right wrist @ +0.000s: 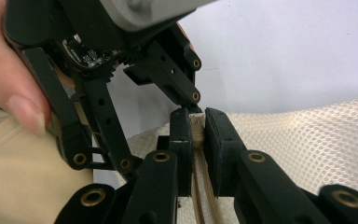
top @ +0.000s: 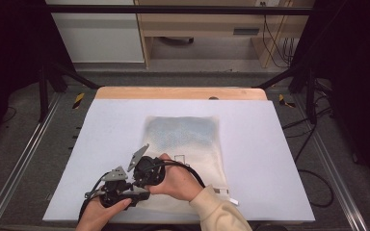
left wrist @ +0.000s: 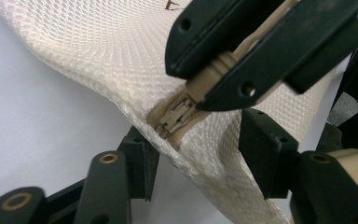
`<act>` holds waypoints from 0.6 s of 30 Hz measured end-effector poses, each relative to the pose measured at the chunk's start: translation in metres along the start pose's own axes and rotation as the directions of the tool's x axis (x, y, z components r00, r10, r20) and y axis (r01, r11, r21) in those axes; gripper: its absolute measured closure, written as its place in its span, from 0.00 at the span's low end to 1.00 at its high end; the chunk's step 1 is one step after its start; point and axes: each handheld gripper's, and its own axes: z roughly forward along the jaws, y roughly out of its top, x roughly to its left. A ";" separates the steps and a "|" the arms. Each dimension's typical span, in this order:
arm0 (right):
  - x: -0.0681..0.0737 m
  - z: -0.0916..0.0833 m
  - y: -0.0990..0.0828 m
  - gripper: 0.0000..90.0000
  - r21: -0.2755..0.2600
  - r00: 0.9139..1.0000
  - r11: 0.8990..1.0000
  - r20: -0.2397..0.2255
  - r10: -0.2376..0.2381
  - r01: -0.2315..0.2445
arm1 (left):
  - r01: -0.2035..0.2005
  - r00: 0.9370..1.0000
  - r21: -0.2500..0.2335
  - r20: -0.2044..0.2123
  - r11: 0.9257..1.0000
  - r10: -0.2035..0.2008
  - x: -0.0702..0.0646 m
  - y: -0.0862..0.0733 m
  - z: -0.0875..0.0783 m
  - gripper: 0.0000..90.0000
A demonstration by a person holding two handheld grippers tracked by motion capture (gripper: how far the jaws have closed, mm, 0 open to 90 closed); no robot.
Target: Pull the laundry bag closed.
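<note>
Left gripper view: right gripper [left wrist: 214,81] clamped on beige zipper [left wrist: 177,116] at mesh bag [left wrist: 98,46] corner; left gripper [left wrist: 196,154] part open, straddling that corner, pads not pressing. High view: bag [top: 183,139] flat on white mat [top: 270,159], near edge under both hands.

A cream-white mesh laundry bag [top: 185,144], rectangular and made of fine honeycomb netting, lies flat near the middle of the counter, its long sides running from 12 to 6 o'clock. A bluish tint shows through its upper half. A beige zipper [left wrist: 177,116] runs along its near edge at about 7 o'clock; there the corner is lifted and bent upward, the mesh curving around it, and the zipper band [right wrist: 200,186] stands pinched upright.
</note>
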 end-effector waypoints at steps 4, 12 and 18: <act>-0.001 -0.002 0.000 0.91 0.001 1.000 1.000 0.001 -0.010 0.010 | 0.001 1.000 -0.003 0.003 1.000 0.000 0.001 0.000 0.000 0.58; -0.001 -0.004 0.000 0.91 0.003 1.000 1.000 0.006 -0.007 0.007 | -0.008 1.000 -0.006 0.003 1.000 0.008 0.001 0.001 0.000 0.62; -0.001 -0.003 0.000 0.91 0.002 1.000 1.000 0.008 -0.004 0.004 | 0.001 1.000 -0.003 0.009 1.000 -0.001 0.002 0.002 0.001 0.68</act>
